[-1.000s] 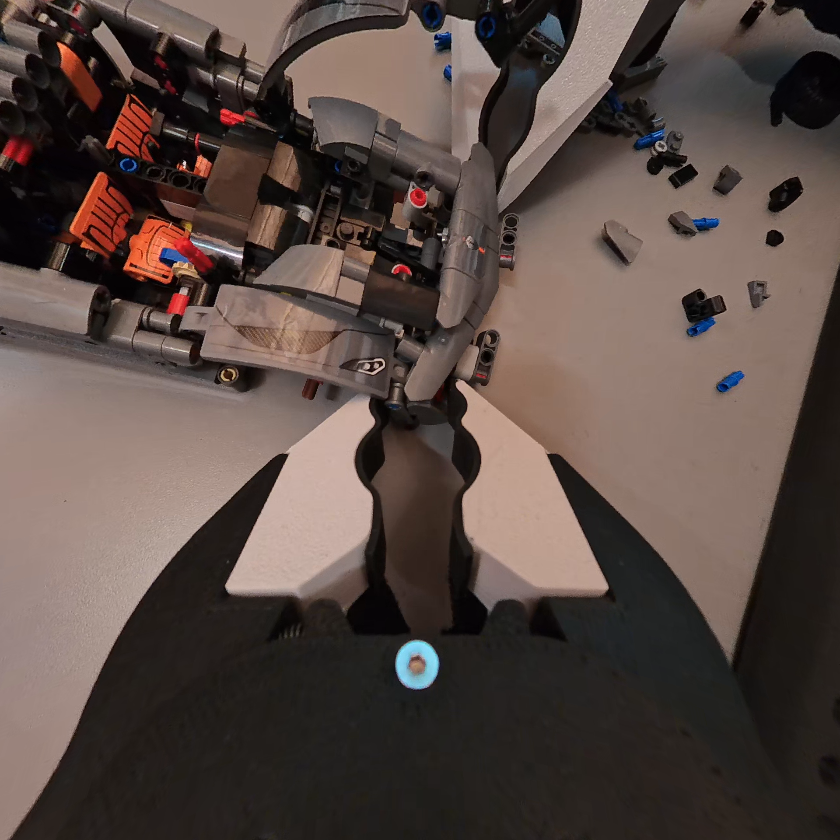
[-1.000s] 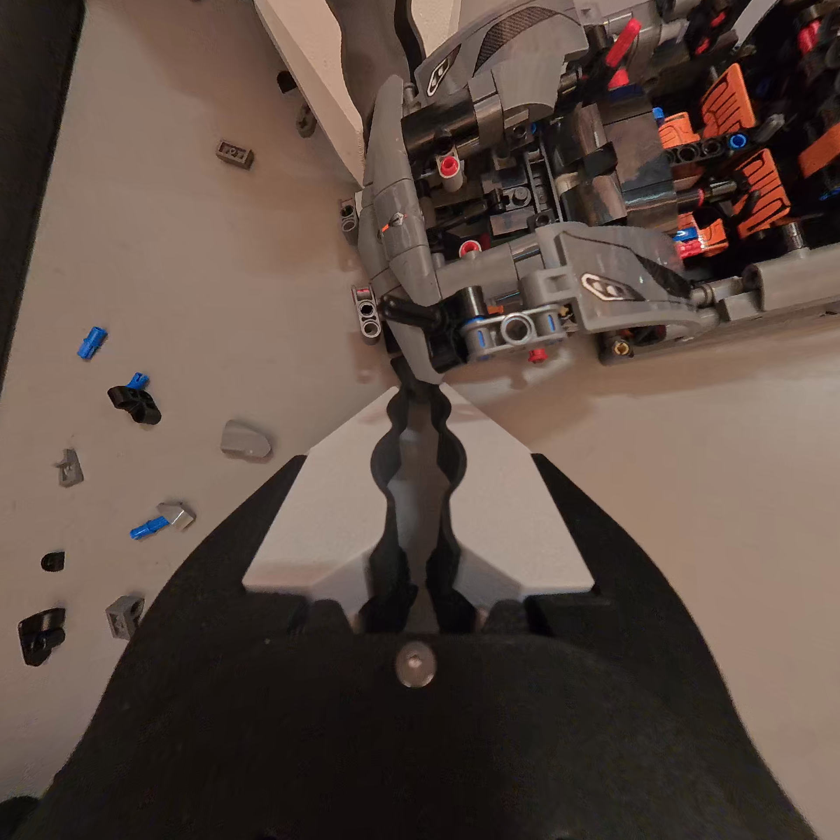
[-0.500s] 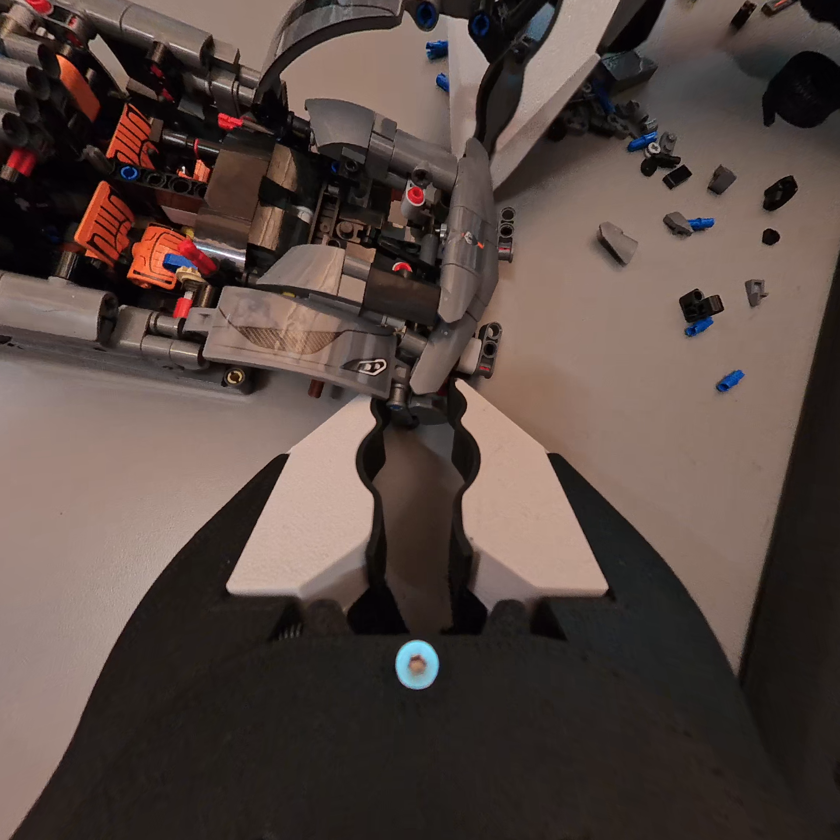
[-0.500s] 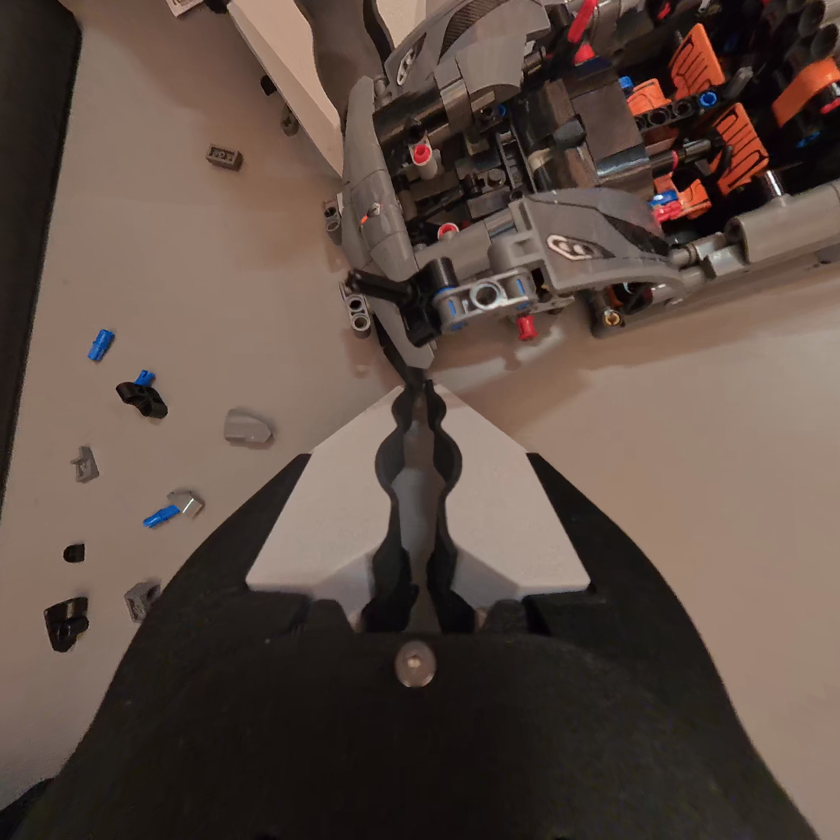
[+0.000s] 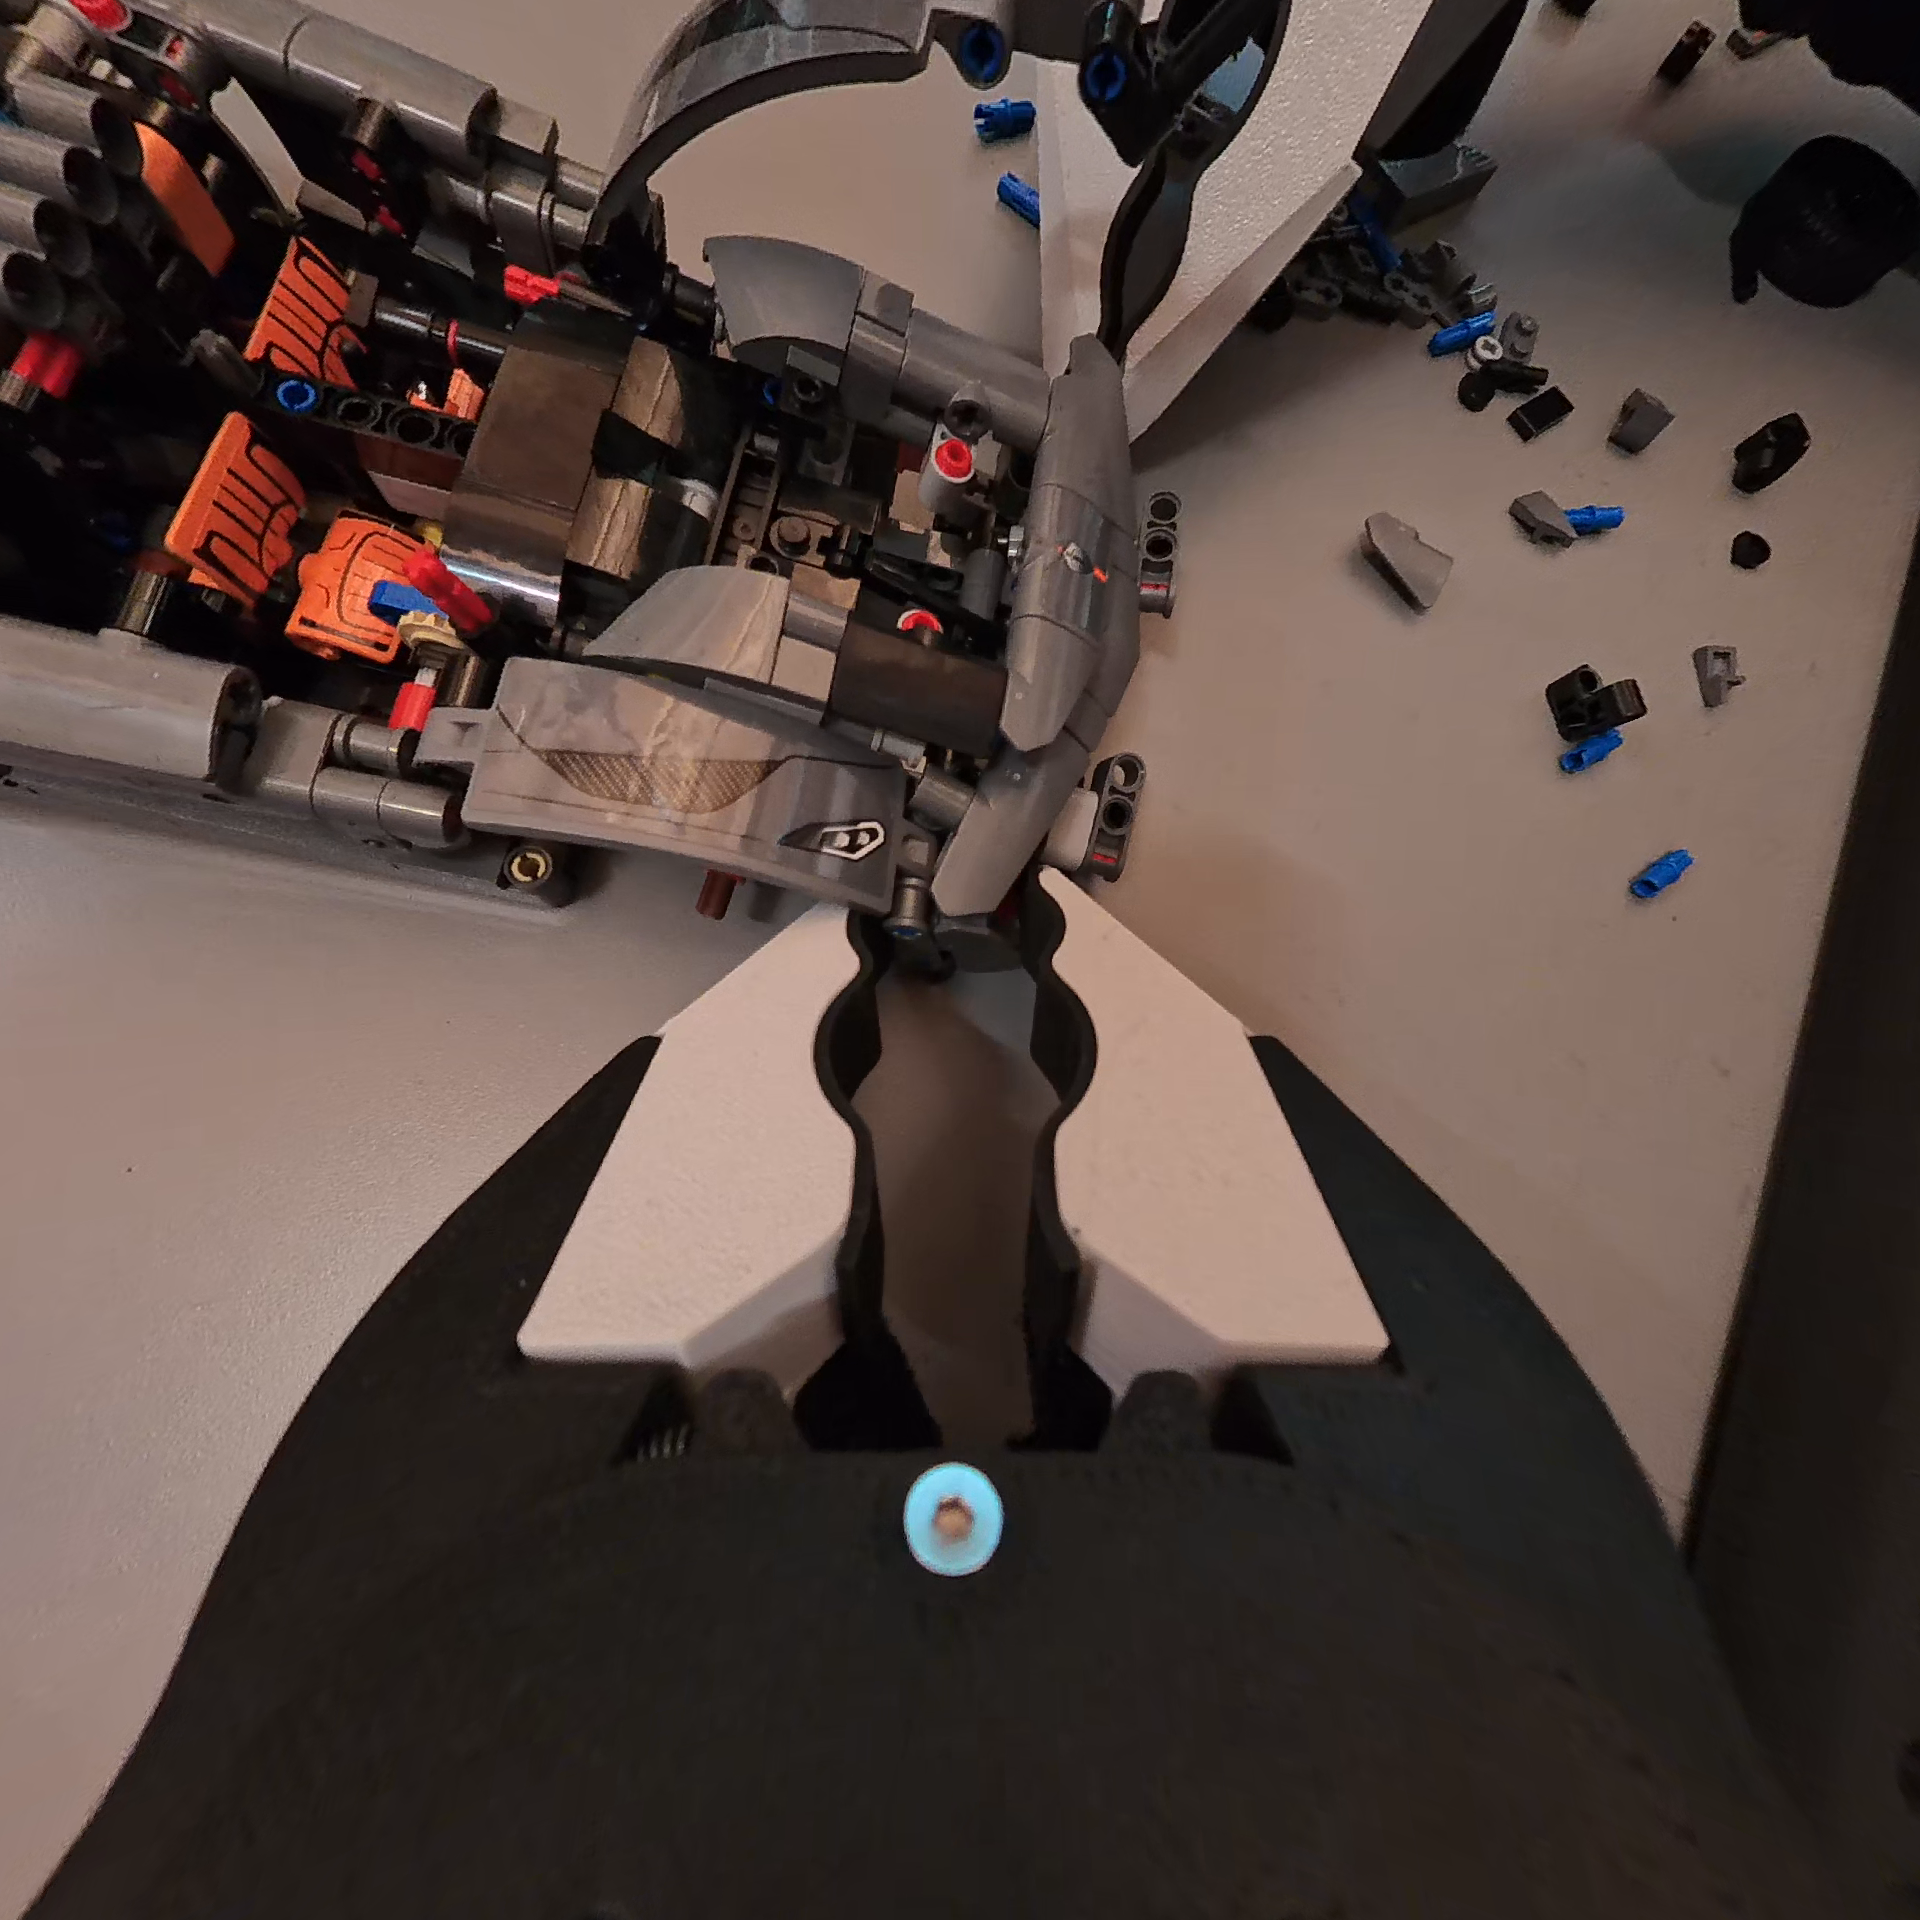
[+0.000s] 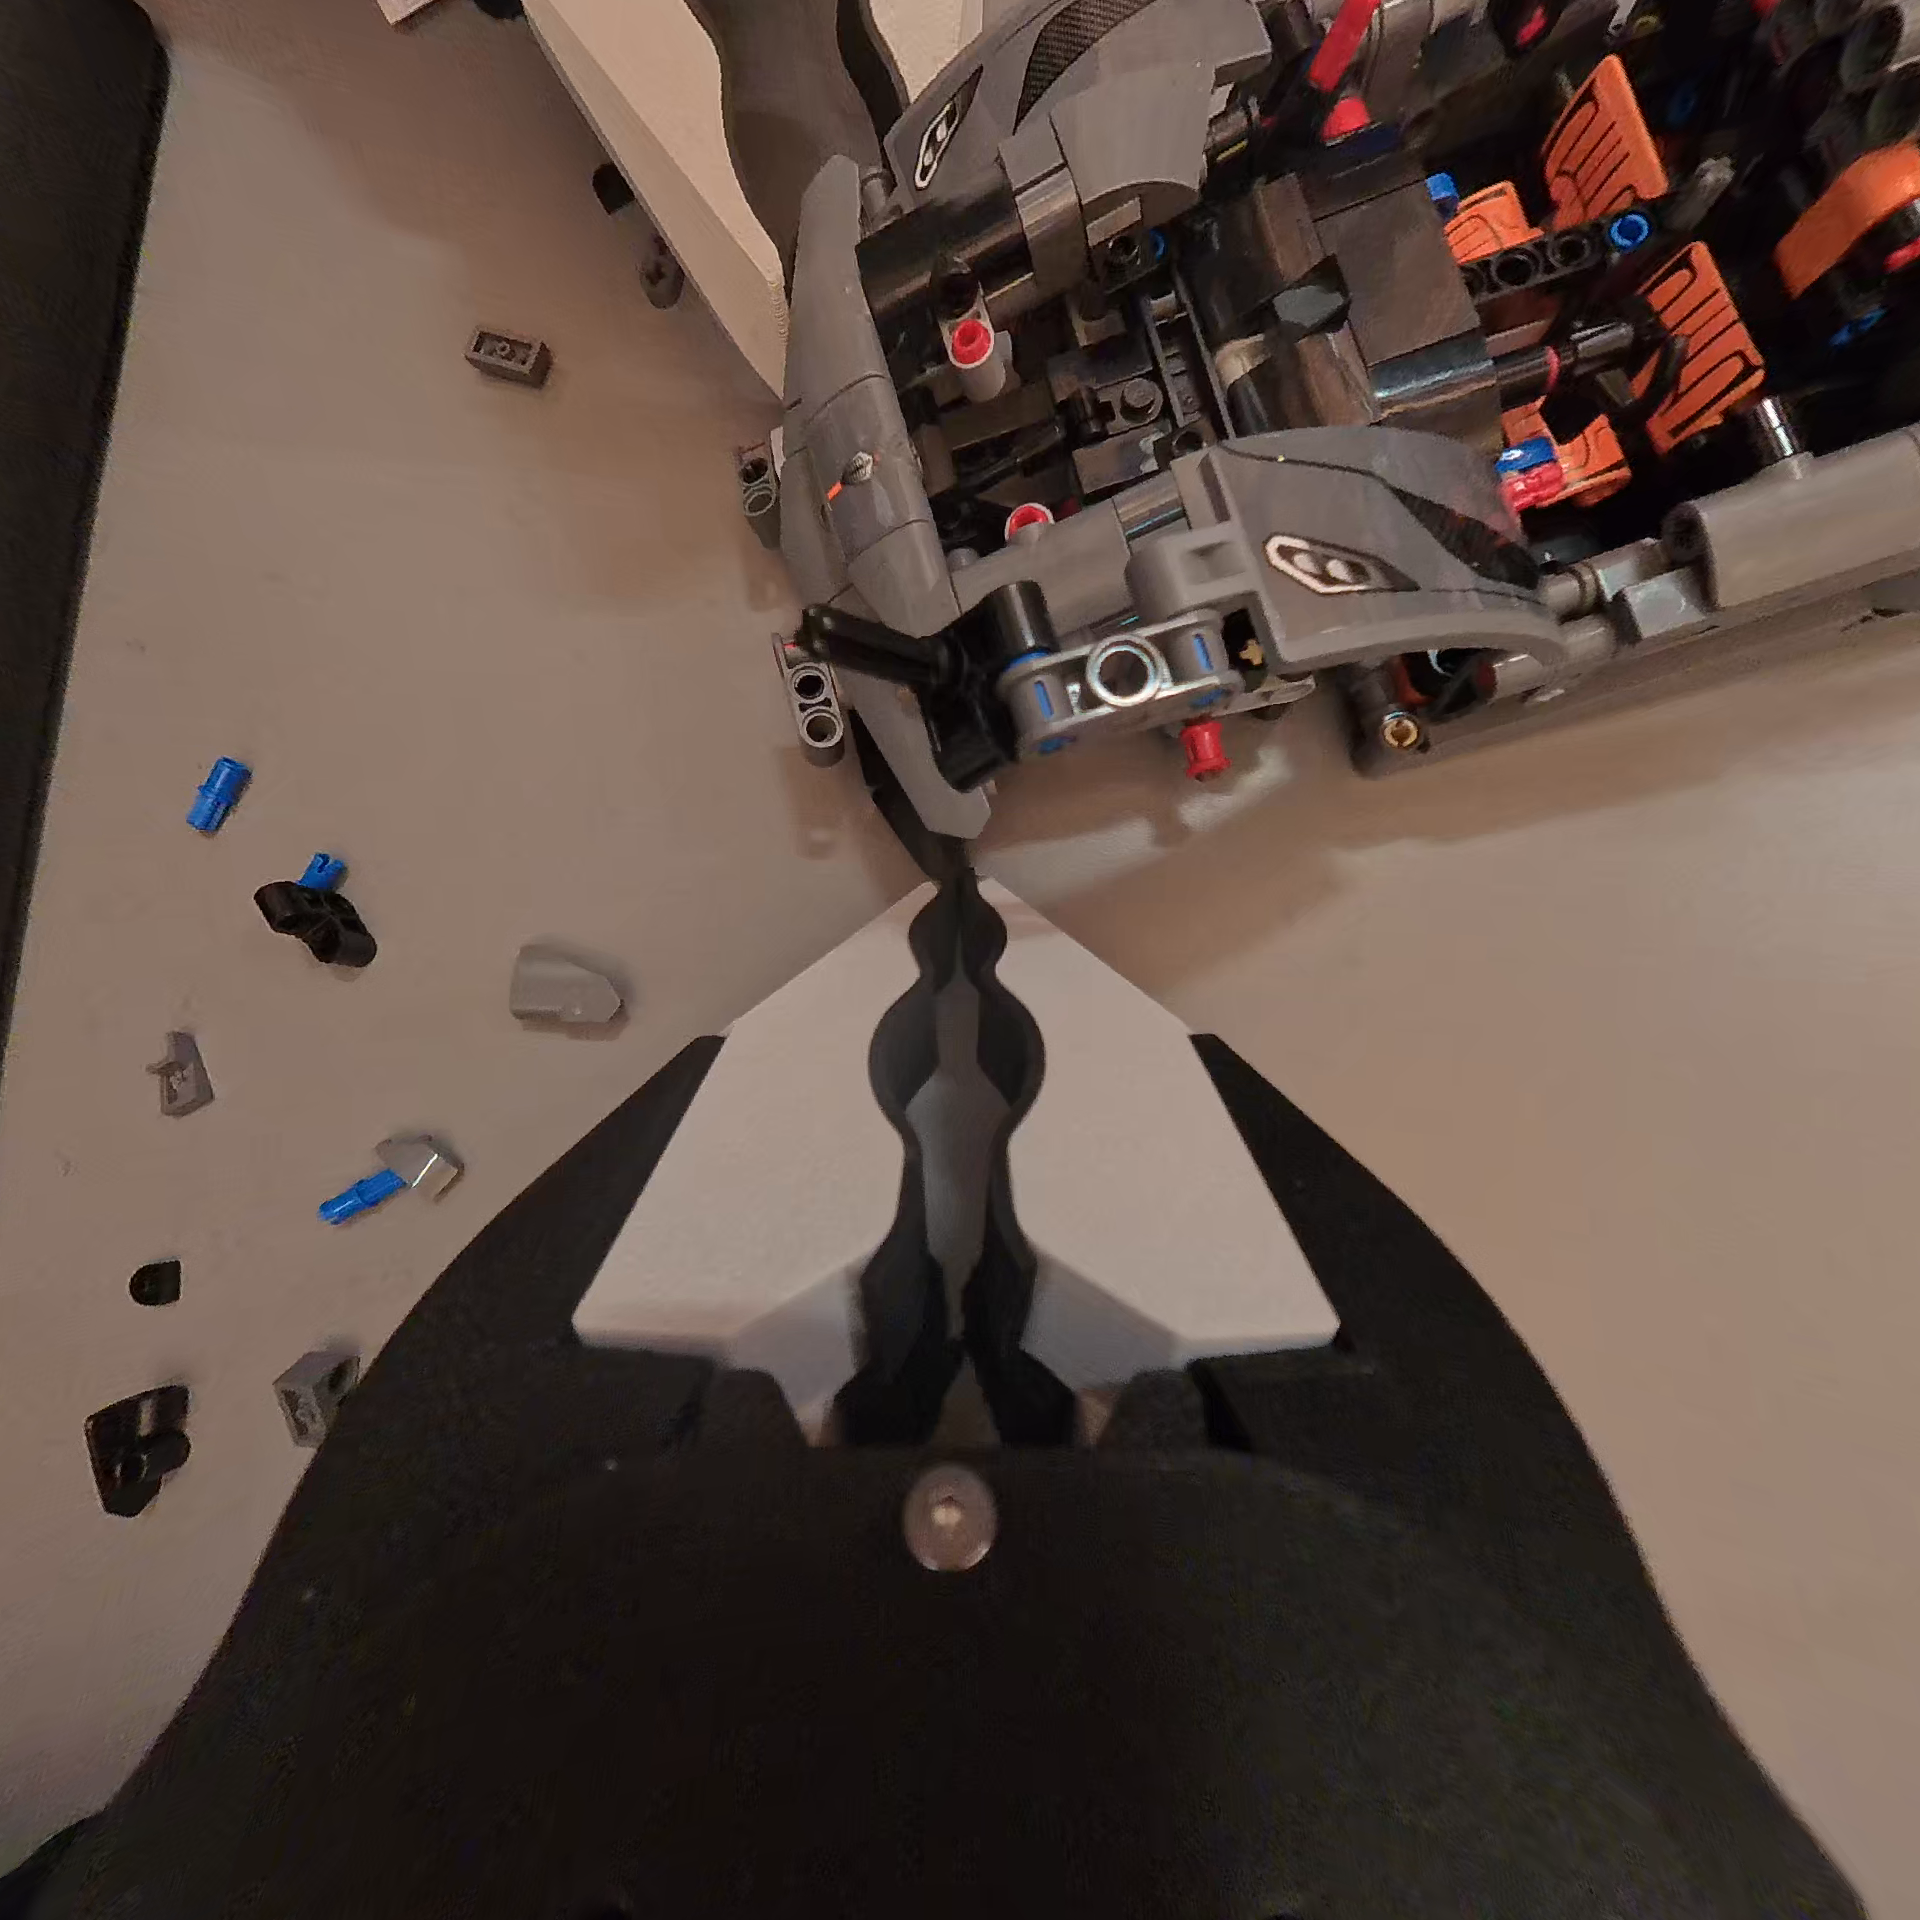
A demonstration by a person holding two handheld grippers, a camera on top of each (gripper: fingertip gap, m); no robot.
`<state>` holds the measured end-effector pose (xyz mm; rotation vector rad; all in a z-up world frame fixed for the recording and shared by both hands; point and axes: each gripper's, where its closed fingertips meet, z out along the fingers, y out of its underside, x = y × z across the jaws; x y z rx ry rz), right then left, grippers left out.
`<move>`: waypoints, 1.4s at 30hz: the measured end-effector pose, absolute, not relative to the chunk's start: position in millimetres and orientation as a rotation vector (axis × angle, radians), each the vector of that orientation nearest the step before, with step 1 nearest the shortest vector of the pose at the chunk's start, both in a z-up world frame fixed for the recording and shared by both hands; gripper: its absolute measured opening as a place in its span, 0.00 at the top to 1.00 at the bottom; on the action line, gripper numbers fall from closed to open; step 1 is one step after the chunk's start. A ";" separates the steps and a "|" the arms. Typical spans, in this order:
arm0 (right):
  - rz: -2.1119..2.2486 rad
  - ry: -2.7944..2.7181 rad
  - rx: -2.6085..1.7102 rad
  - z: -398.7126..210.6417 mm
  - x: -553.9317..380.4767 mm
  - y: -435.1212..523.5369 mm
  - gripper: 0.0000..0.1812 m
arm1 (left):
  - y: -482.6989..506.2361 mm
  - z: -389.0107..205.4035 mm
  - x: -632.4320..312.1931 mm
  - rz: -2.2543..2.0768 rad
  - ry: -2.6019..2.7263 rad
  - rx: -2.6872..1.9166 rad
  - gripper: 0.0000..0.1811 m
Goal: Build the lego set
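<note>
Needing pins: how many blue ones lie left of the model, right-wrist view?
3 blue pins: one alone, one at a black connector, one at a grey piece. More may hide.

one lego model (image 5: 727,582), two grippers (image 5: 951,914) (image 6: 951,883), many loose pieces (image 5: 1403,561)

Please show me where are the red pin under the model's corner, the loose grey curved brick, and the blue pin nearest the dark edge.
red pin (image 6: 1204,746): right wrist view, its body.
grey curved brick (image 6: 566,987): right wrist view, its top.
blue pin (image 6: 218,794): right wrist view, its middle.
</note>
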<state>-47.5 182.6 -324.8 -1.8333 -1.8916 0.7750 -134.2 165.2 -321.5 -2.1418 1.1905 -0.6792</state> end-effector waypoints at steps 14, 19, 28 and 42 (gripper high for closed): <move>0.796 -1.885 -1.855 -324.7 -49.2 180.6 1.00 | 163.8 -321.4 -135.4 -0.683 1.199 -2.141 0.89; 0.791 -1.891 -1.855 -324.6 -50.2 180.3 1.00 | 163.4 -321.4 -136.0 -0.686 1.202 -2.145 0.89; 0.804 -1.883 -1.865 -323.7 -51.3 180.4 1.00 | 162.8 -321.2 -137.2 -0.700 1.201 -2.145 0.89; 0.884 -1.747 -1.842 -297.3 -44.5 197.1 0.93 | 163.2 -316.2 -141.0 -0.714 1.183 -2.188 0.73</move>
